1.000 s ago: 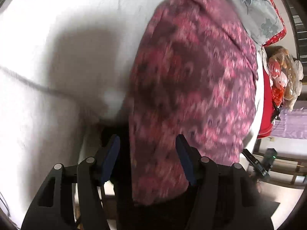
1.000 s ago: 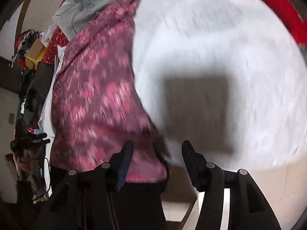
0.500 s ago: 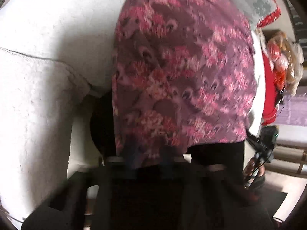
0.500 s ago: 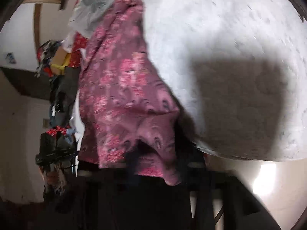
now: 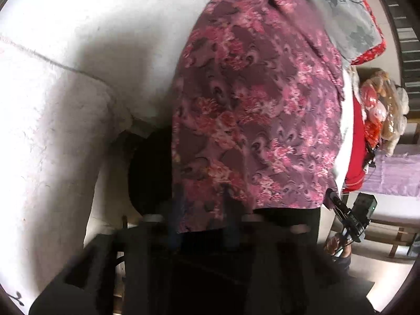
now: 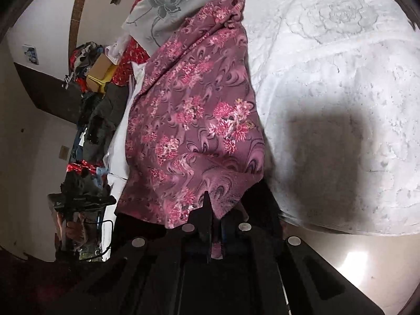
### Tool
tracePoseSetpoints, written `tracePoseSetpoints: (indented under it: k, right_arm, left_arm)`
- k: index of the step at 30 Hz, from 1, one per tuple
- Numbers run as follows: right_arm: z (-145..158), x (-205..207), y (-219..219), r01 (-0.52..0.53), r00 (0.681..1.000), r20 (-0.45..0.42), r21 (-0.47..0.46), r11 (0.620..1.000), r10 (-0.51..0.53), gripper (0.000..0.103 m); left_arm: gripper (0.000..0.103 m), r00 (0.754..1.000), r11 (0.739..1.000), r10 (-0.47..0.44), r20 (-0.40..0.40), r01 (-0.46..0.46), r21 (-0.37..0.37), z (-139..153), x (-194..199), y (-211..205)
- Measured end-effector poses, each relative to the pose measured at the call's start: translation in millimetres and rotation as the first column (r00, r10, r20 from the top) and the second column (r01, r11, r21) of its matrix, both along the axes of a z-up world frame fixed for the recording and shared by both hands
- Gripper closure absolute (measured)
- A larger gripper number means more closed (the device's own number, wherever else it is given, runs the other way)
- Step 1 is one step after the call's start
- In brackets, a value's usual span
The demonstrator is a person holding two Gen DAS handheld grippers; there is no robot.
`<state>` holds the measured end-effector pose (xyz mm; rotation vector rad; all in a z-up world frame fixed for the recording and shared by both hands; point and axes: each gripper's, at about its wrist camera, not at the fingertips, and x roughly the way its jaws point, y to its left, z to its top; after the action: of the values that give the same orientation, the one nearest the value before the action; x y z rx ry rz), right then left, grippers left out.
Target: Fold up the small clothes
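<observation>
A purple garment with pink flower print (image 5: 257,110) lies spread on a white bedspread (image 5: 52,120); it also shows in the right wrist view (image 6: 194,120). My right gripper (image 6: 215,225) is shut on the garment's near corner, with cloth pinched between its fingers. My left gripper (image 5: 202,223) is at the garment's other near corner. It is motion-blurred, its fingers look partly closed around the hem, and a grip is unclear.
A grey floral pillow (image 6: 168,8) with red trim lies at the far end of the garment. Piled clothes and a cardboard box (image 6: 99,73) sit beside the bed. The white bedspread (image 6: 328,92) extends wide to the right. A plush toy (image 5: 383,110) sits beyond the bed.
Both grippers moved forward onto the garment's near edge from open. The right closed on the corner; the left narrowed around the hem.
</observation>
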<state>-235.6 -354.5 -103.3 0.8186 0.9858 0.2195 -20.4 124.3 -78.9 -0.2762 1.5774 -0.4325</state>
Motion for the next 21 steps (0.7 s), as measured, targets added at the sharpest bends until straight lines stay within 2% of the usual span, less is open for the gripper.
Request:
tracePoseSetpoints:
  k: [5, 7, 8, 9, 10, 11, 14, 19, 21]
  right_arm:
    - [-4.7, -1.8, 1.1, 0.001, 1.000, -0.021, 0.025, 1.000, -0.001, 0.094]
    - [-6.2, -1.2, 1.3, 0.005, 0.999, -0.035, 0.022, 1.000, -0.005, 0.094]
    - [-7.4, -0.5, 1.7, 0.007, 0.999, -0.042, 0.022, 1.000, -0.006, 0.094]
    - [-8.6, 0.0, 1.3, 0.009, 0.999, -0.044, 0.020, 1.000, -0.008, 0.094]
    - [-8.8, 0.2, 1.3, 0.010, 0.999, -0.042, 0.018, 1.000, -0.009, 0.097]
    - [-7.6, 0.5, 2.6, 0.005, 1.000, -0.031, 0.011, 1.000, -0.004, 0.098]
    - [4.6, 0.0, 7.0, -0.009, 0.999, 0.033, 0.016, 1.000, 0.009, 0.099]
    - [45.0, 5.9, 3.3, 0.010, 0.987, 0.162, 0.039, 0.999, -0.016, 0.099]
    - [57.9, 12.7, 0.4, 0.021, 0.979, 0.201, 0.053, 0.998, -0.031, 0.099]
  left_arm:
    - [0.048, 0.998, 0.999, -0.047, -0.043, 0.048, 0.005, -11.3, -9.7, -11.5]
    - [0.051, 0.997, 0.998, -0.065, -0.031, 0.065, 0.024, -10.0, -13.2, -16.4]
    - [0.069, 0.998, 0.997, -0.065, -0.018, 0.066, 0.049, -8.7, -14.5, -18.6]
    - [0.082, 0.998, 0.996, -0.058, -0.007, 0.059, 0.061, -7.0, -14.4, -18.7]
    - [0.097, 0.999, 0.998, -0.046, -0.003, 0.046, 0.041, -4.3, -13.3, -17.6]
    - [0.097, 0.999, 1.000, -0.028, -0.018, 0.027, -0.013, 0.1, -11.3, -15.3]
    - [0.097, 1.000, 0.997, -0.005, 0.016, 0.007, -0.071, 17.1, -8.2, -16.1]
    - [0.097, 0.996, 0.972, 0.039, 0.084, -0.018, -0.235, 57.8, 14.2, -27.5]
    - [0.097, 0.992, 0.964, 0.046, 0.115, -0.014, -0.264, 70.7, 27.7, -30.4]
